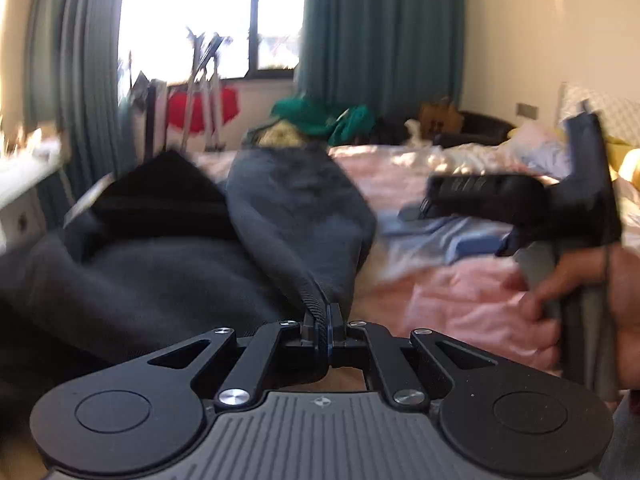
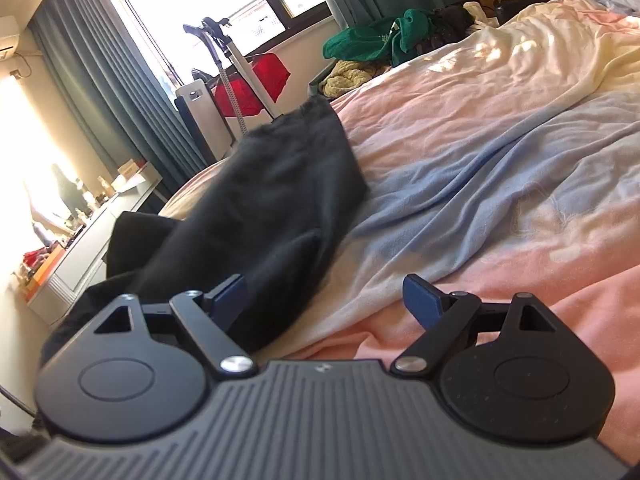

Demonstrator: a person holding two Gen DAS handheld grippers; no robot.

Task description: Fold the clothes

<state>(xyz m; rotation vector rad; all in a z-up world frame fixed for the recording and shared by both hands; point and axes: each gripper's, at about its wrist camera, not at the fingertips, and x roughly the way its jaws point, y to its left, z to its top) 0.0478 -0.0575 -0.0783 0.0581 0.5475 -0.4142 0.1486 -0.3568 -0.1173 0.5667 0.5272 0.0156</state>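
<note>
A dark grey garment [image 1: 168,264] lies bunched on the left side of the bed, and one flap [image 1: 296,208] is pulled up into a taut peak. My left gripper [image 1: 325,314] is shut on the ribbed edge of that flap. The same garment [image 2: 276,196] shows in the right wrist view, stretching away over the bed. My right gripper [image 2: 324,300] stands open just above the bedding; the cloth's near edge lies by its left finger [image 2: 228,294], not pinched. In the left wrist view the right gripper [image 1: 424,204] hovers at the right, held by a hand [image 1: 556,304].
The bed cover [image 2: 500,184] is pink, pale blue and white, and rumpled. A heap of green clothes [image 2: 376,40] sits at the far end. Red cloth [image 2: 256,84] hangs on a rack by the window. A cluttered desk [image 2: 80,232] runs along the left.
</note>
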